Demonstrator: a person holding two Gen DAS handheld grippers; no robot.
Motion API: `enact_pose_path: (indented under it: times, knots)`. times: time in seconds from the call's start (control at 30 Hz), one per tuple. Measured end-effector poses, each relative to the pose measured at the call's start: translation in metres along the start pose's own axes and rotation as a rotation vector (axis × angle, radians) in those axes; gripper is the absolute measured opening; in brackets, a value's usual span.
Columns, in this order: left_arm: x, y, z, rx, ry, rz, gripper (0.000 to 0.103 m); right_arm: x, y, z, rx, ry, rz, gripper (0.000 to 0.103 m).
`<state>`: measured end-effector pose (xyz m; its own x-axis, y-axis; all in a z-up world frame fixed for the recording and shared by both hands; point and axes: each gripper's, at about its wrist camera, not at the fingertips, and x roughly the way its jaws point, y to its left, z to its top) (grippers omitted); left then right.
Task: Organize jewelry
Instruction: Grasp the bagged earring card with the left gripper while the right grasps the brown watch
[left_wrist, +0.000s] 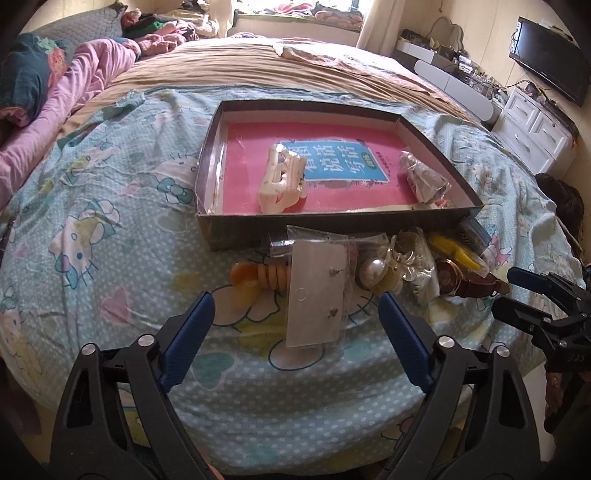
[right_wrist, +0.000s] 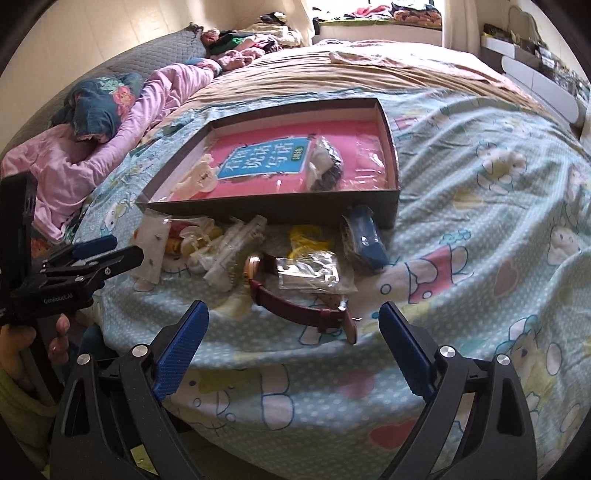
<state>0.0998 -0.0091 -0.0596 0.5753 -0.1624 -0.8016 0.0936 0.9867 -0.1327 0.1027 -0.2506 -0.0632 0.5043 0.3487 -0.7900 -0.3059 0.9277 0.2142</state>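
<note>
Left gripper (left_wrist: 295, 325) spread wide over the cartoon-print bedspread (left_wrist: 122, 206), nothing between the blue pads, bagged earring card (left_wrist: 316, 295) lying flat just ahead of them. Right gripper (right_wrist: 293, 332) likewise agape and empty, brown-strapped watch (right_wrist: 295, 299) just ahead. Loose heap of jewelry along the near wall of the shallow dark box (left_wrist: 207, 147); inside it, on a pink book, a cream hair claw (left_wrist: 282, 181) and a small bagged item (left_wrist: 424, 177).

We see the dark box (left_wrist: 325, 221) on the bed. Just before its near wall lies the earring card (left_wrist: 316, 291), between our open left gripper's (left_wrist: 295, 314) blue pads.
</note>
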Motion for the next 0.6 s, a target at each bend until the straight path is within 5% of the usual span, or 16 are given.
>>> enact_pose_path:
  times: [0.23,0.4,0.43,0.6]
  knots:
    - [0.008,-0.002,-0.003,-0.002,0.02,-0.012,0.08,0.016,-0.01,0.001,0.042,0.028,0.047,0.09]
    - [0.01,0.003,-0.002,-0.03,0.017,-0.023,0.071,0.02,-0.004,-0.001,0.027,0.036,0.086,0.061]
    - [0.011,0.004,-0.001,-0.035,0.018,-0.025,0.069,0.019,-0.004,-0.001,0.028,0.036,0.098,0.048]
    - [0.016,0.002,-0.001,-0.042,0.021,-0.029,0.065,0.016,-0.002,-0.004,0.023,0.02,0.129,0.04]
